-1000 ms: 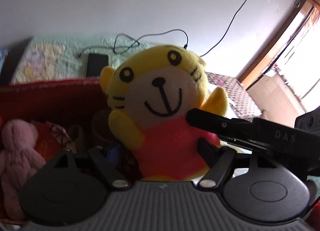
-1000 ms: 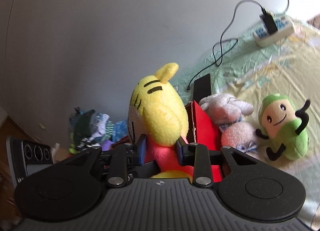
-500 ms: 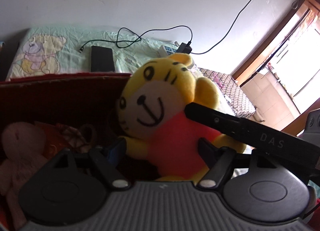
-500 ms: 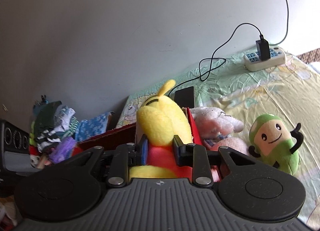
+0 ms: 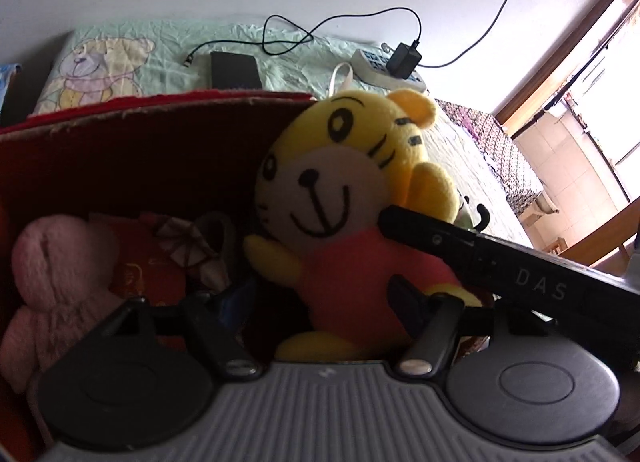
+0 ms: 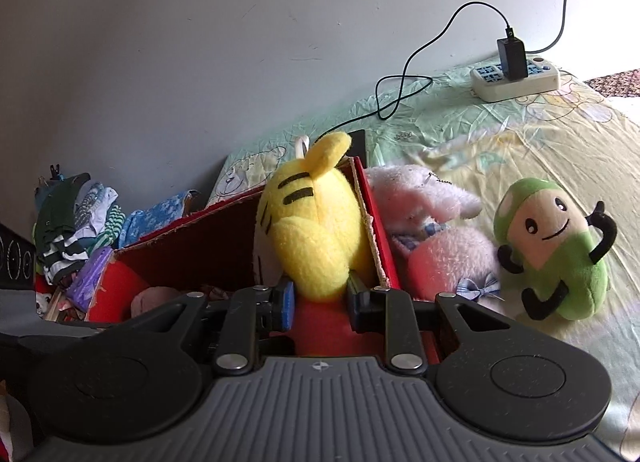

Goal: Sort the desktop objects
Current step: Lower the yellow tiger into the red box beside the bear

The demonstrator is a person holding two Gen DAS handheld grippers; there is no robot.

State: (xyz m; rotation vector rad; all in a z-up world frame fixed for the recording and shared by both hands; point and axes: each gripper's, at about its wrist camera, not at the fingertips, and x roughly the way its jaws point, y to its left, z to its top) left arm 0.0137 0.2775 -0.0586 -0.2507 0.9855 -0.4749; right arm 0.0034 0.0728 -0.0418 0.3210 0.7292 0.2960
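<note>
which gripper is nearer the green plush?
Right. The right gripper, shut on the tiger, sits beside the green plush; the left gripper faces the tiger's front, farther off.

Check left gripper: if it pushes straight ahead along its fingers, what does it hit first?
Likely the yellow tiger plush, between the left gripper's open fingers; behind it, the red box wall. Depth is uncertain.

The yellow tiger plush [image 6: 316, 229] hides its face from the right wrist view, and the gripper body covers its feet. A pink plush [image 5: 52, 282] is cut off at the left edge. Behind the tiger, a green plush [image 5: 472, 217] barely shows.
</note>
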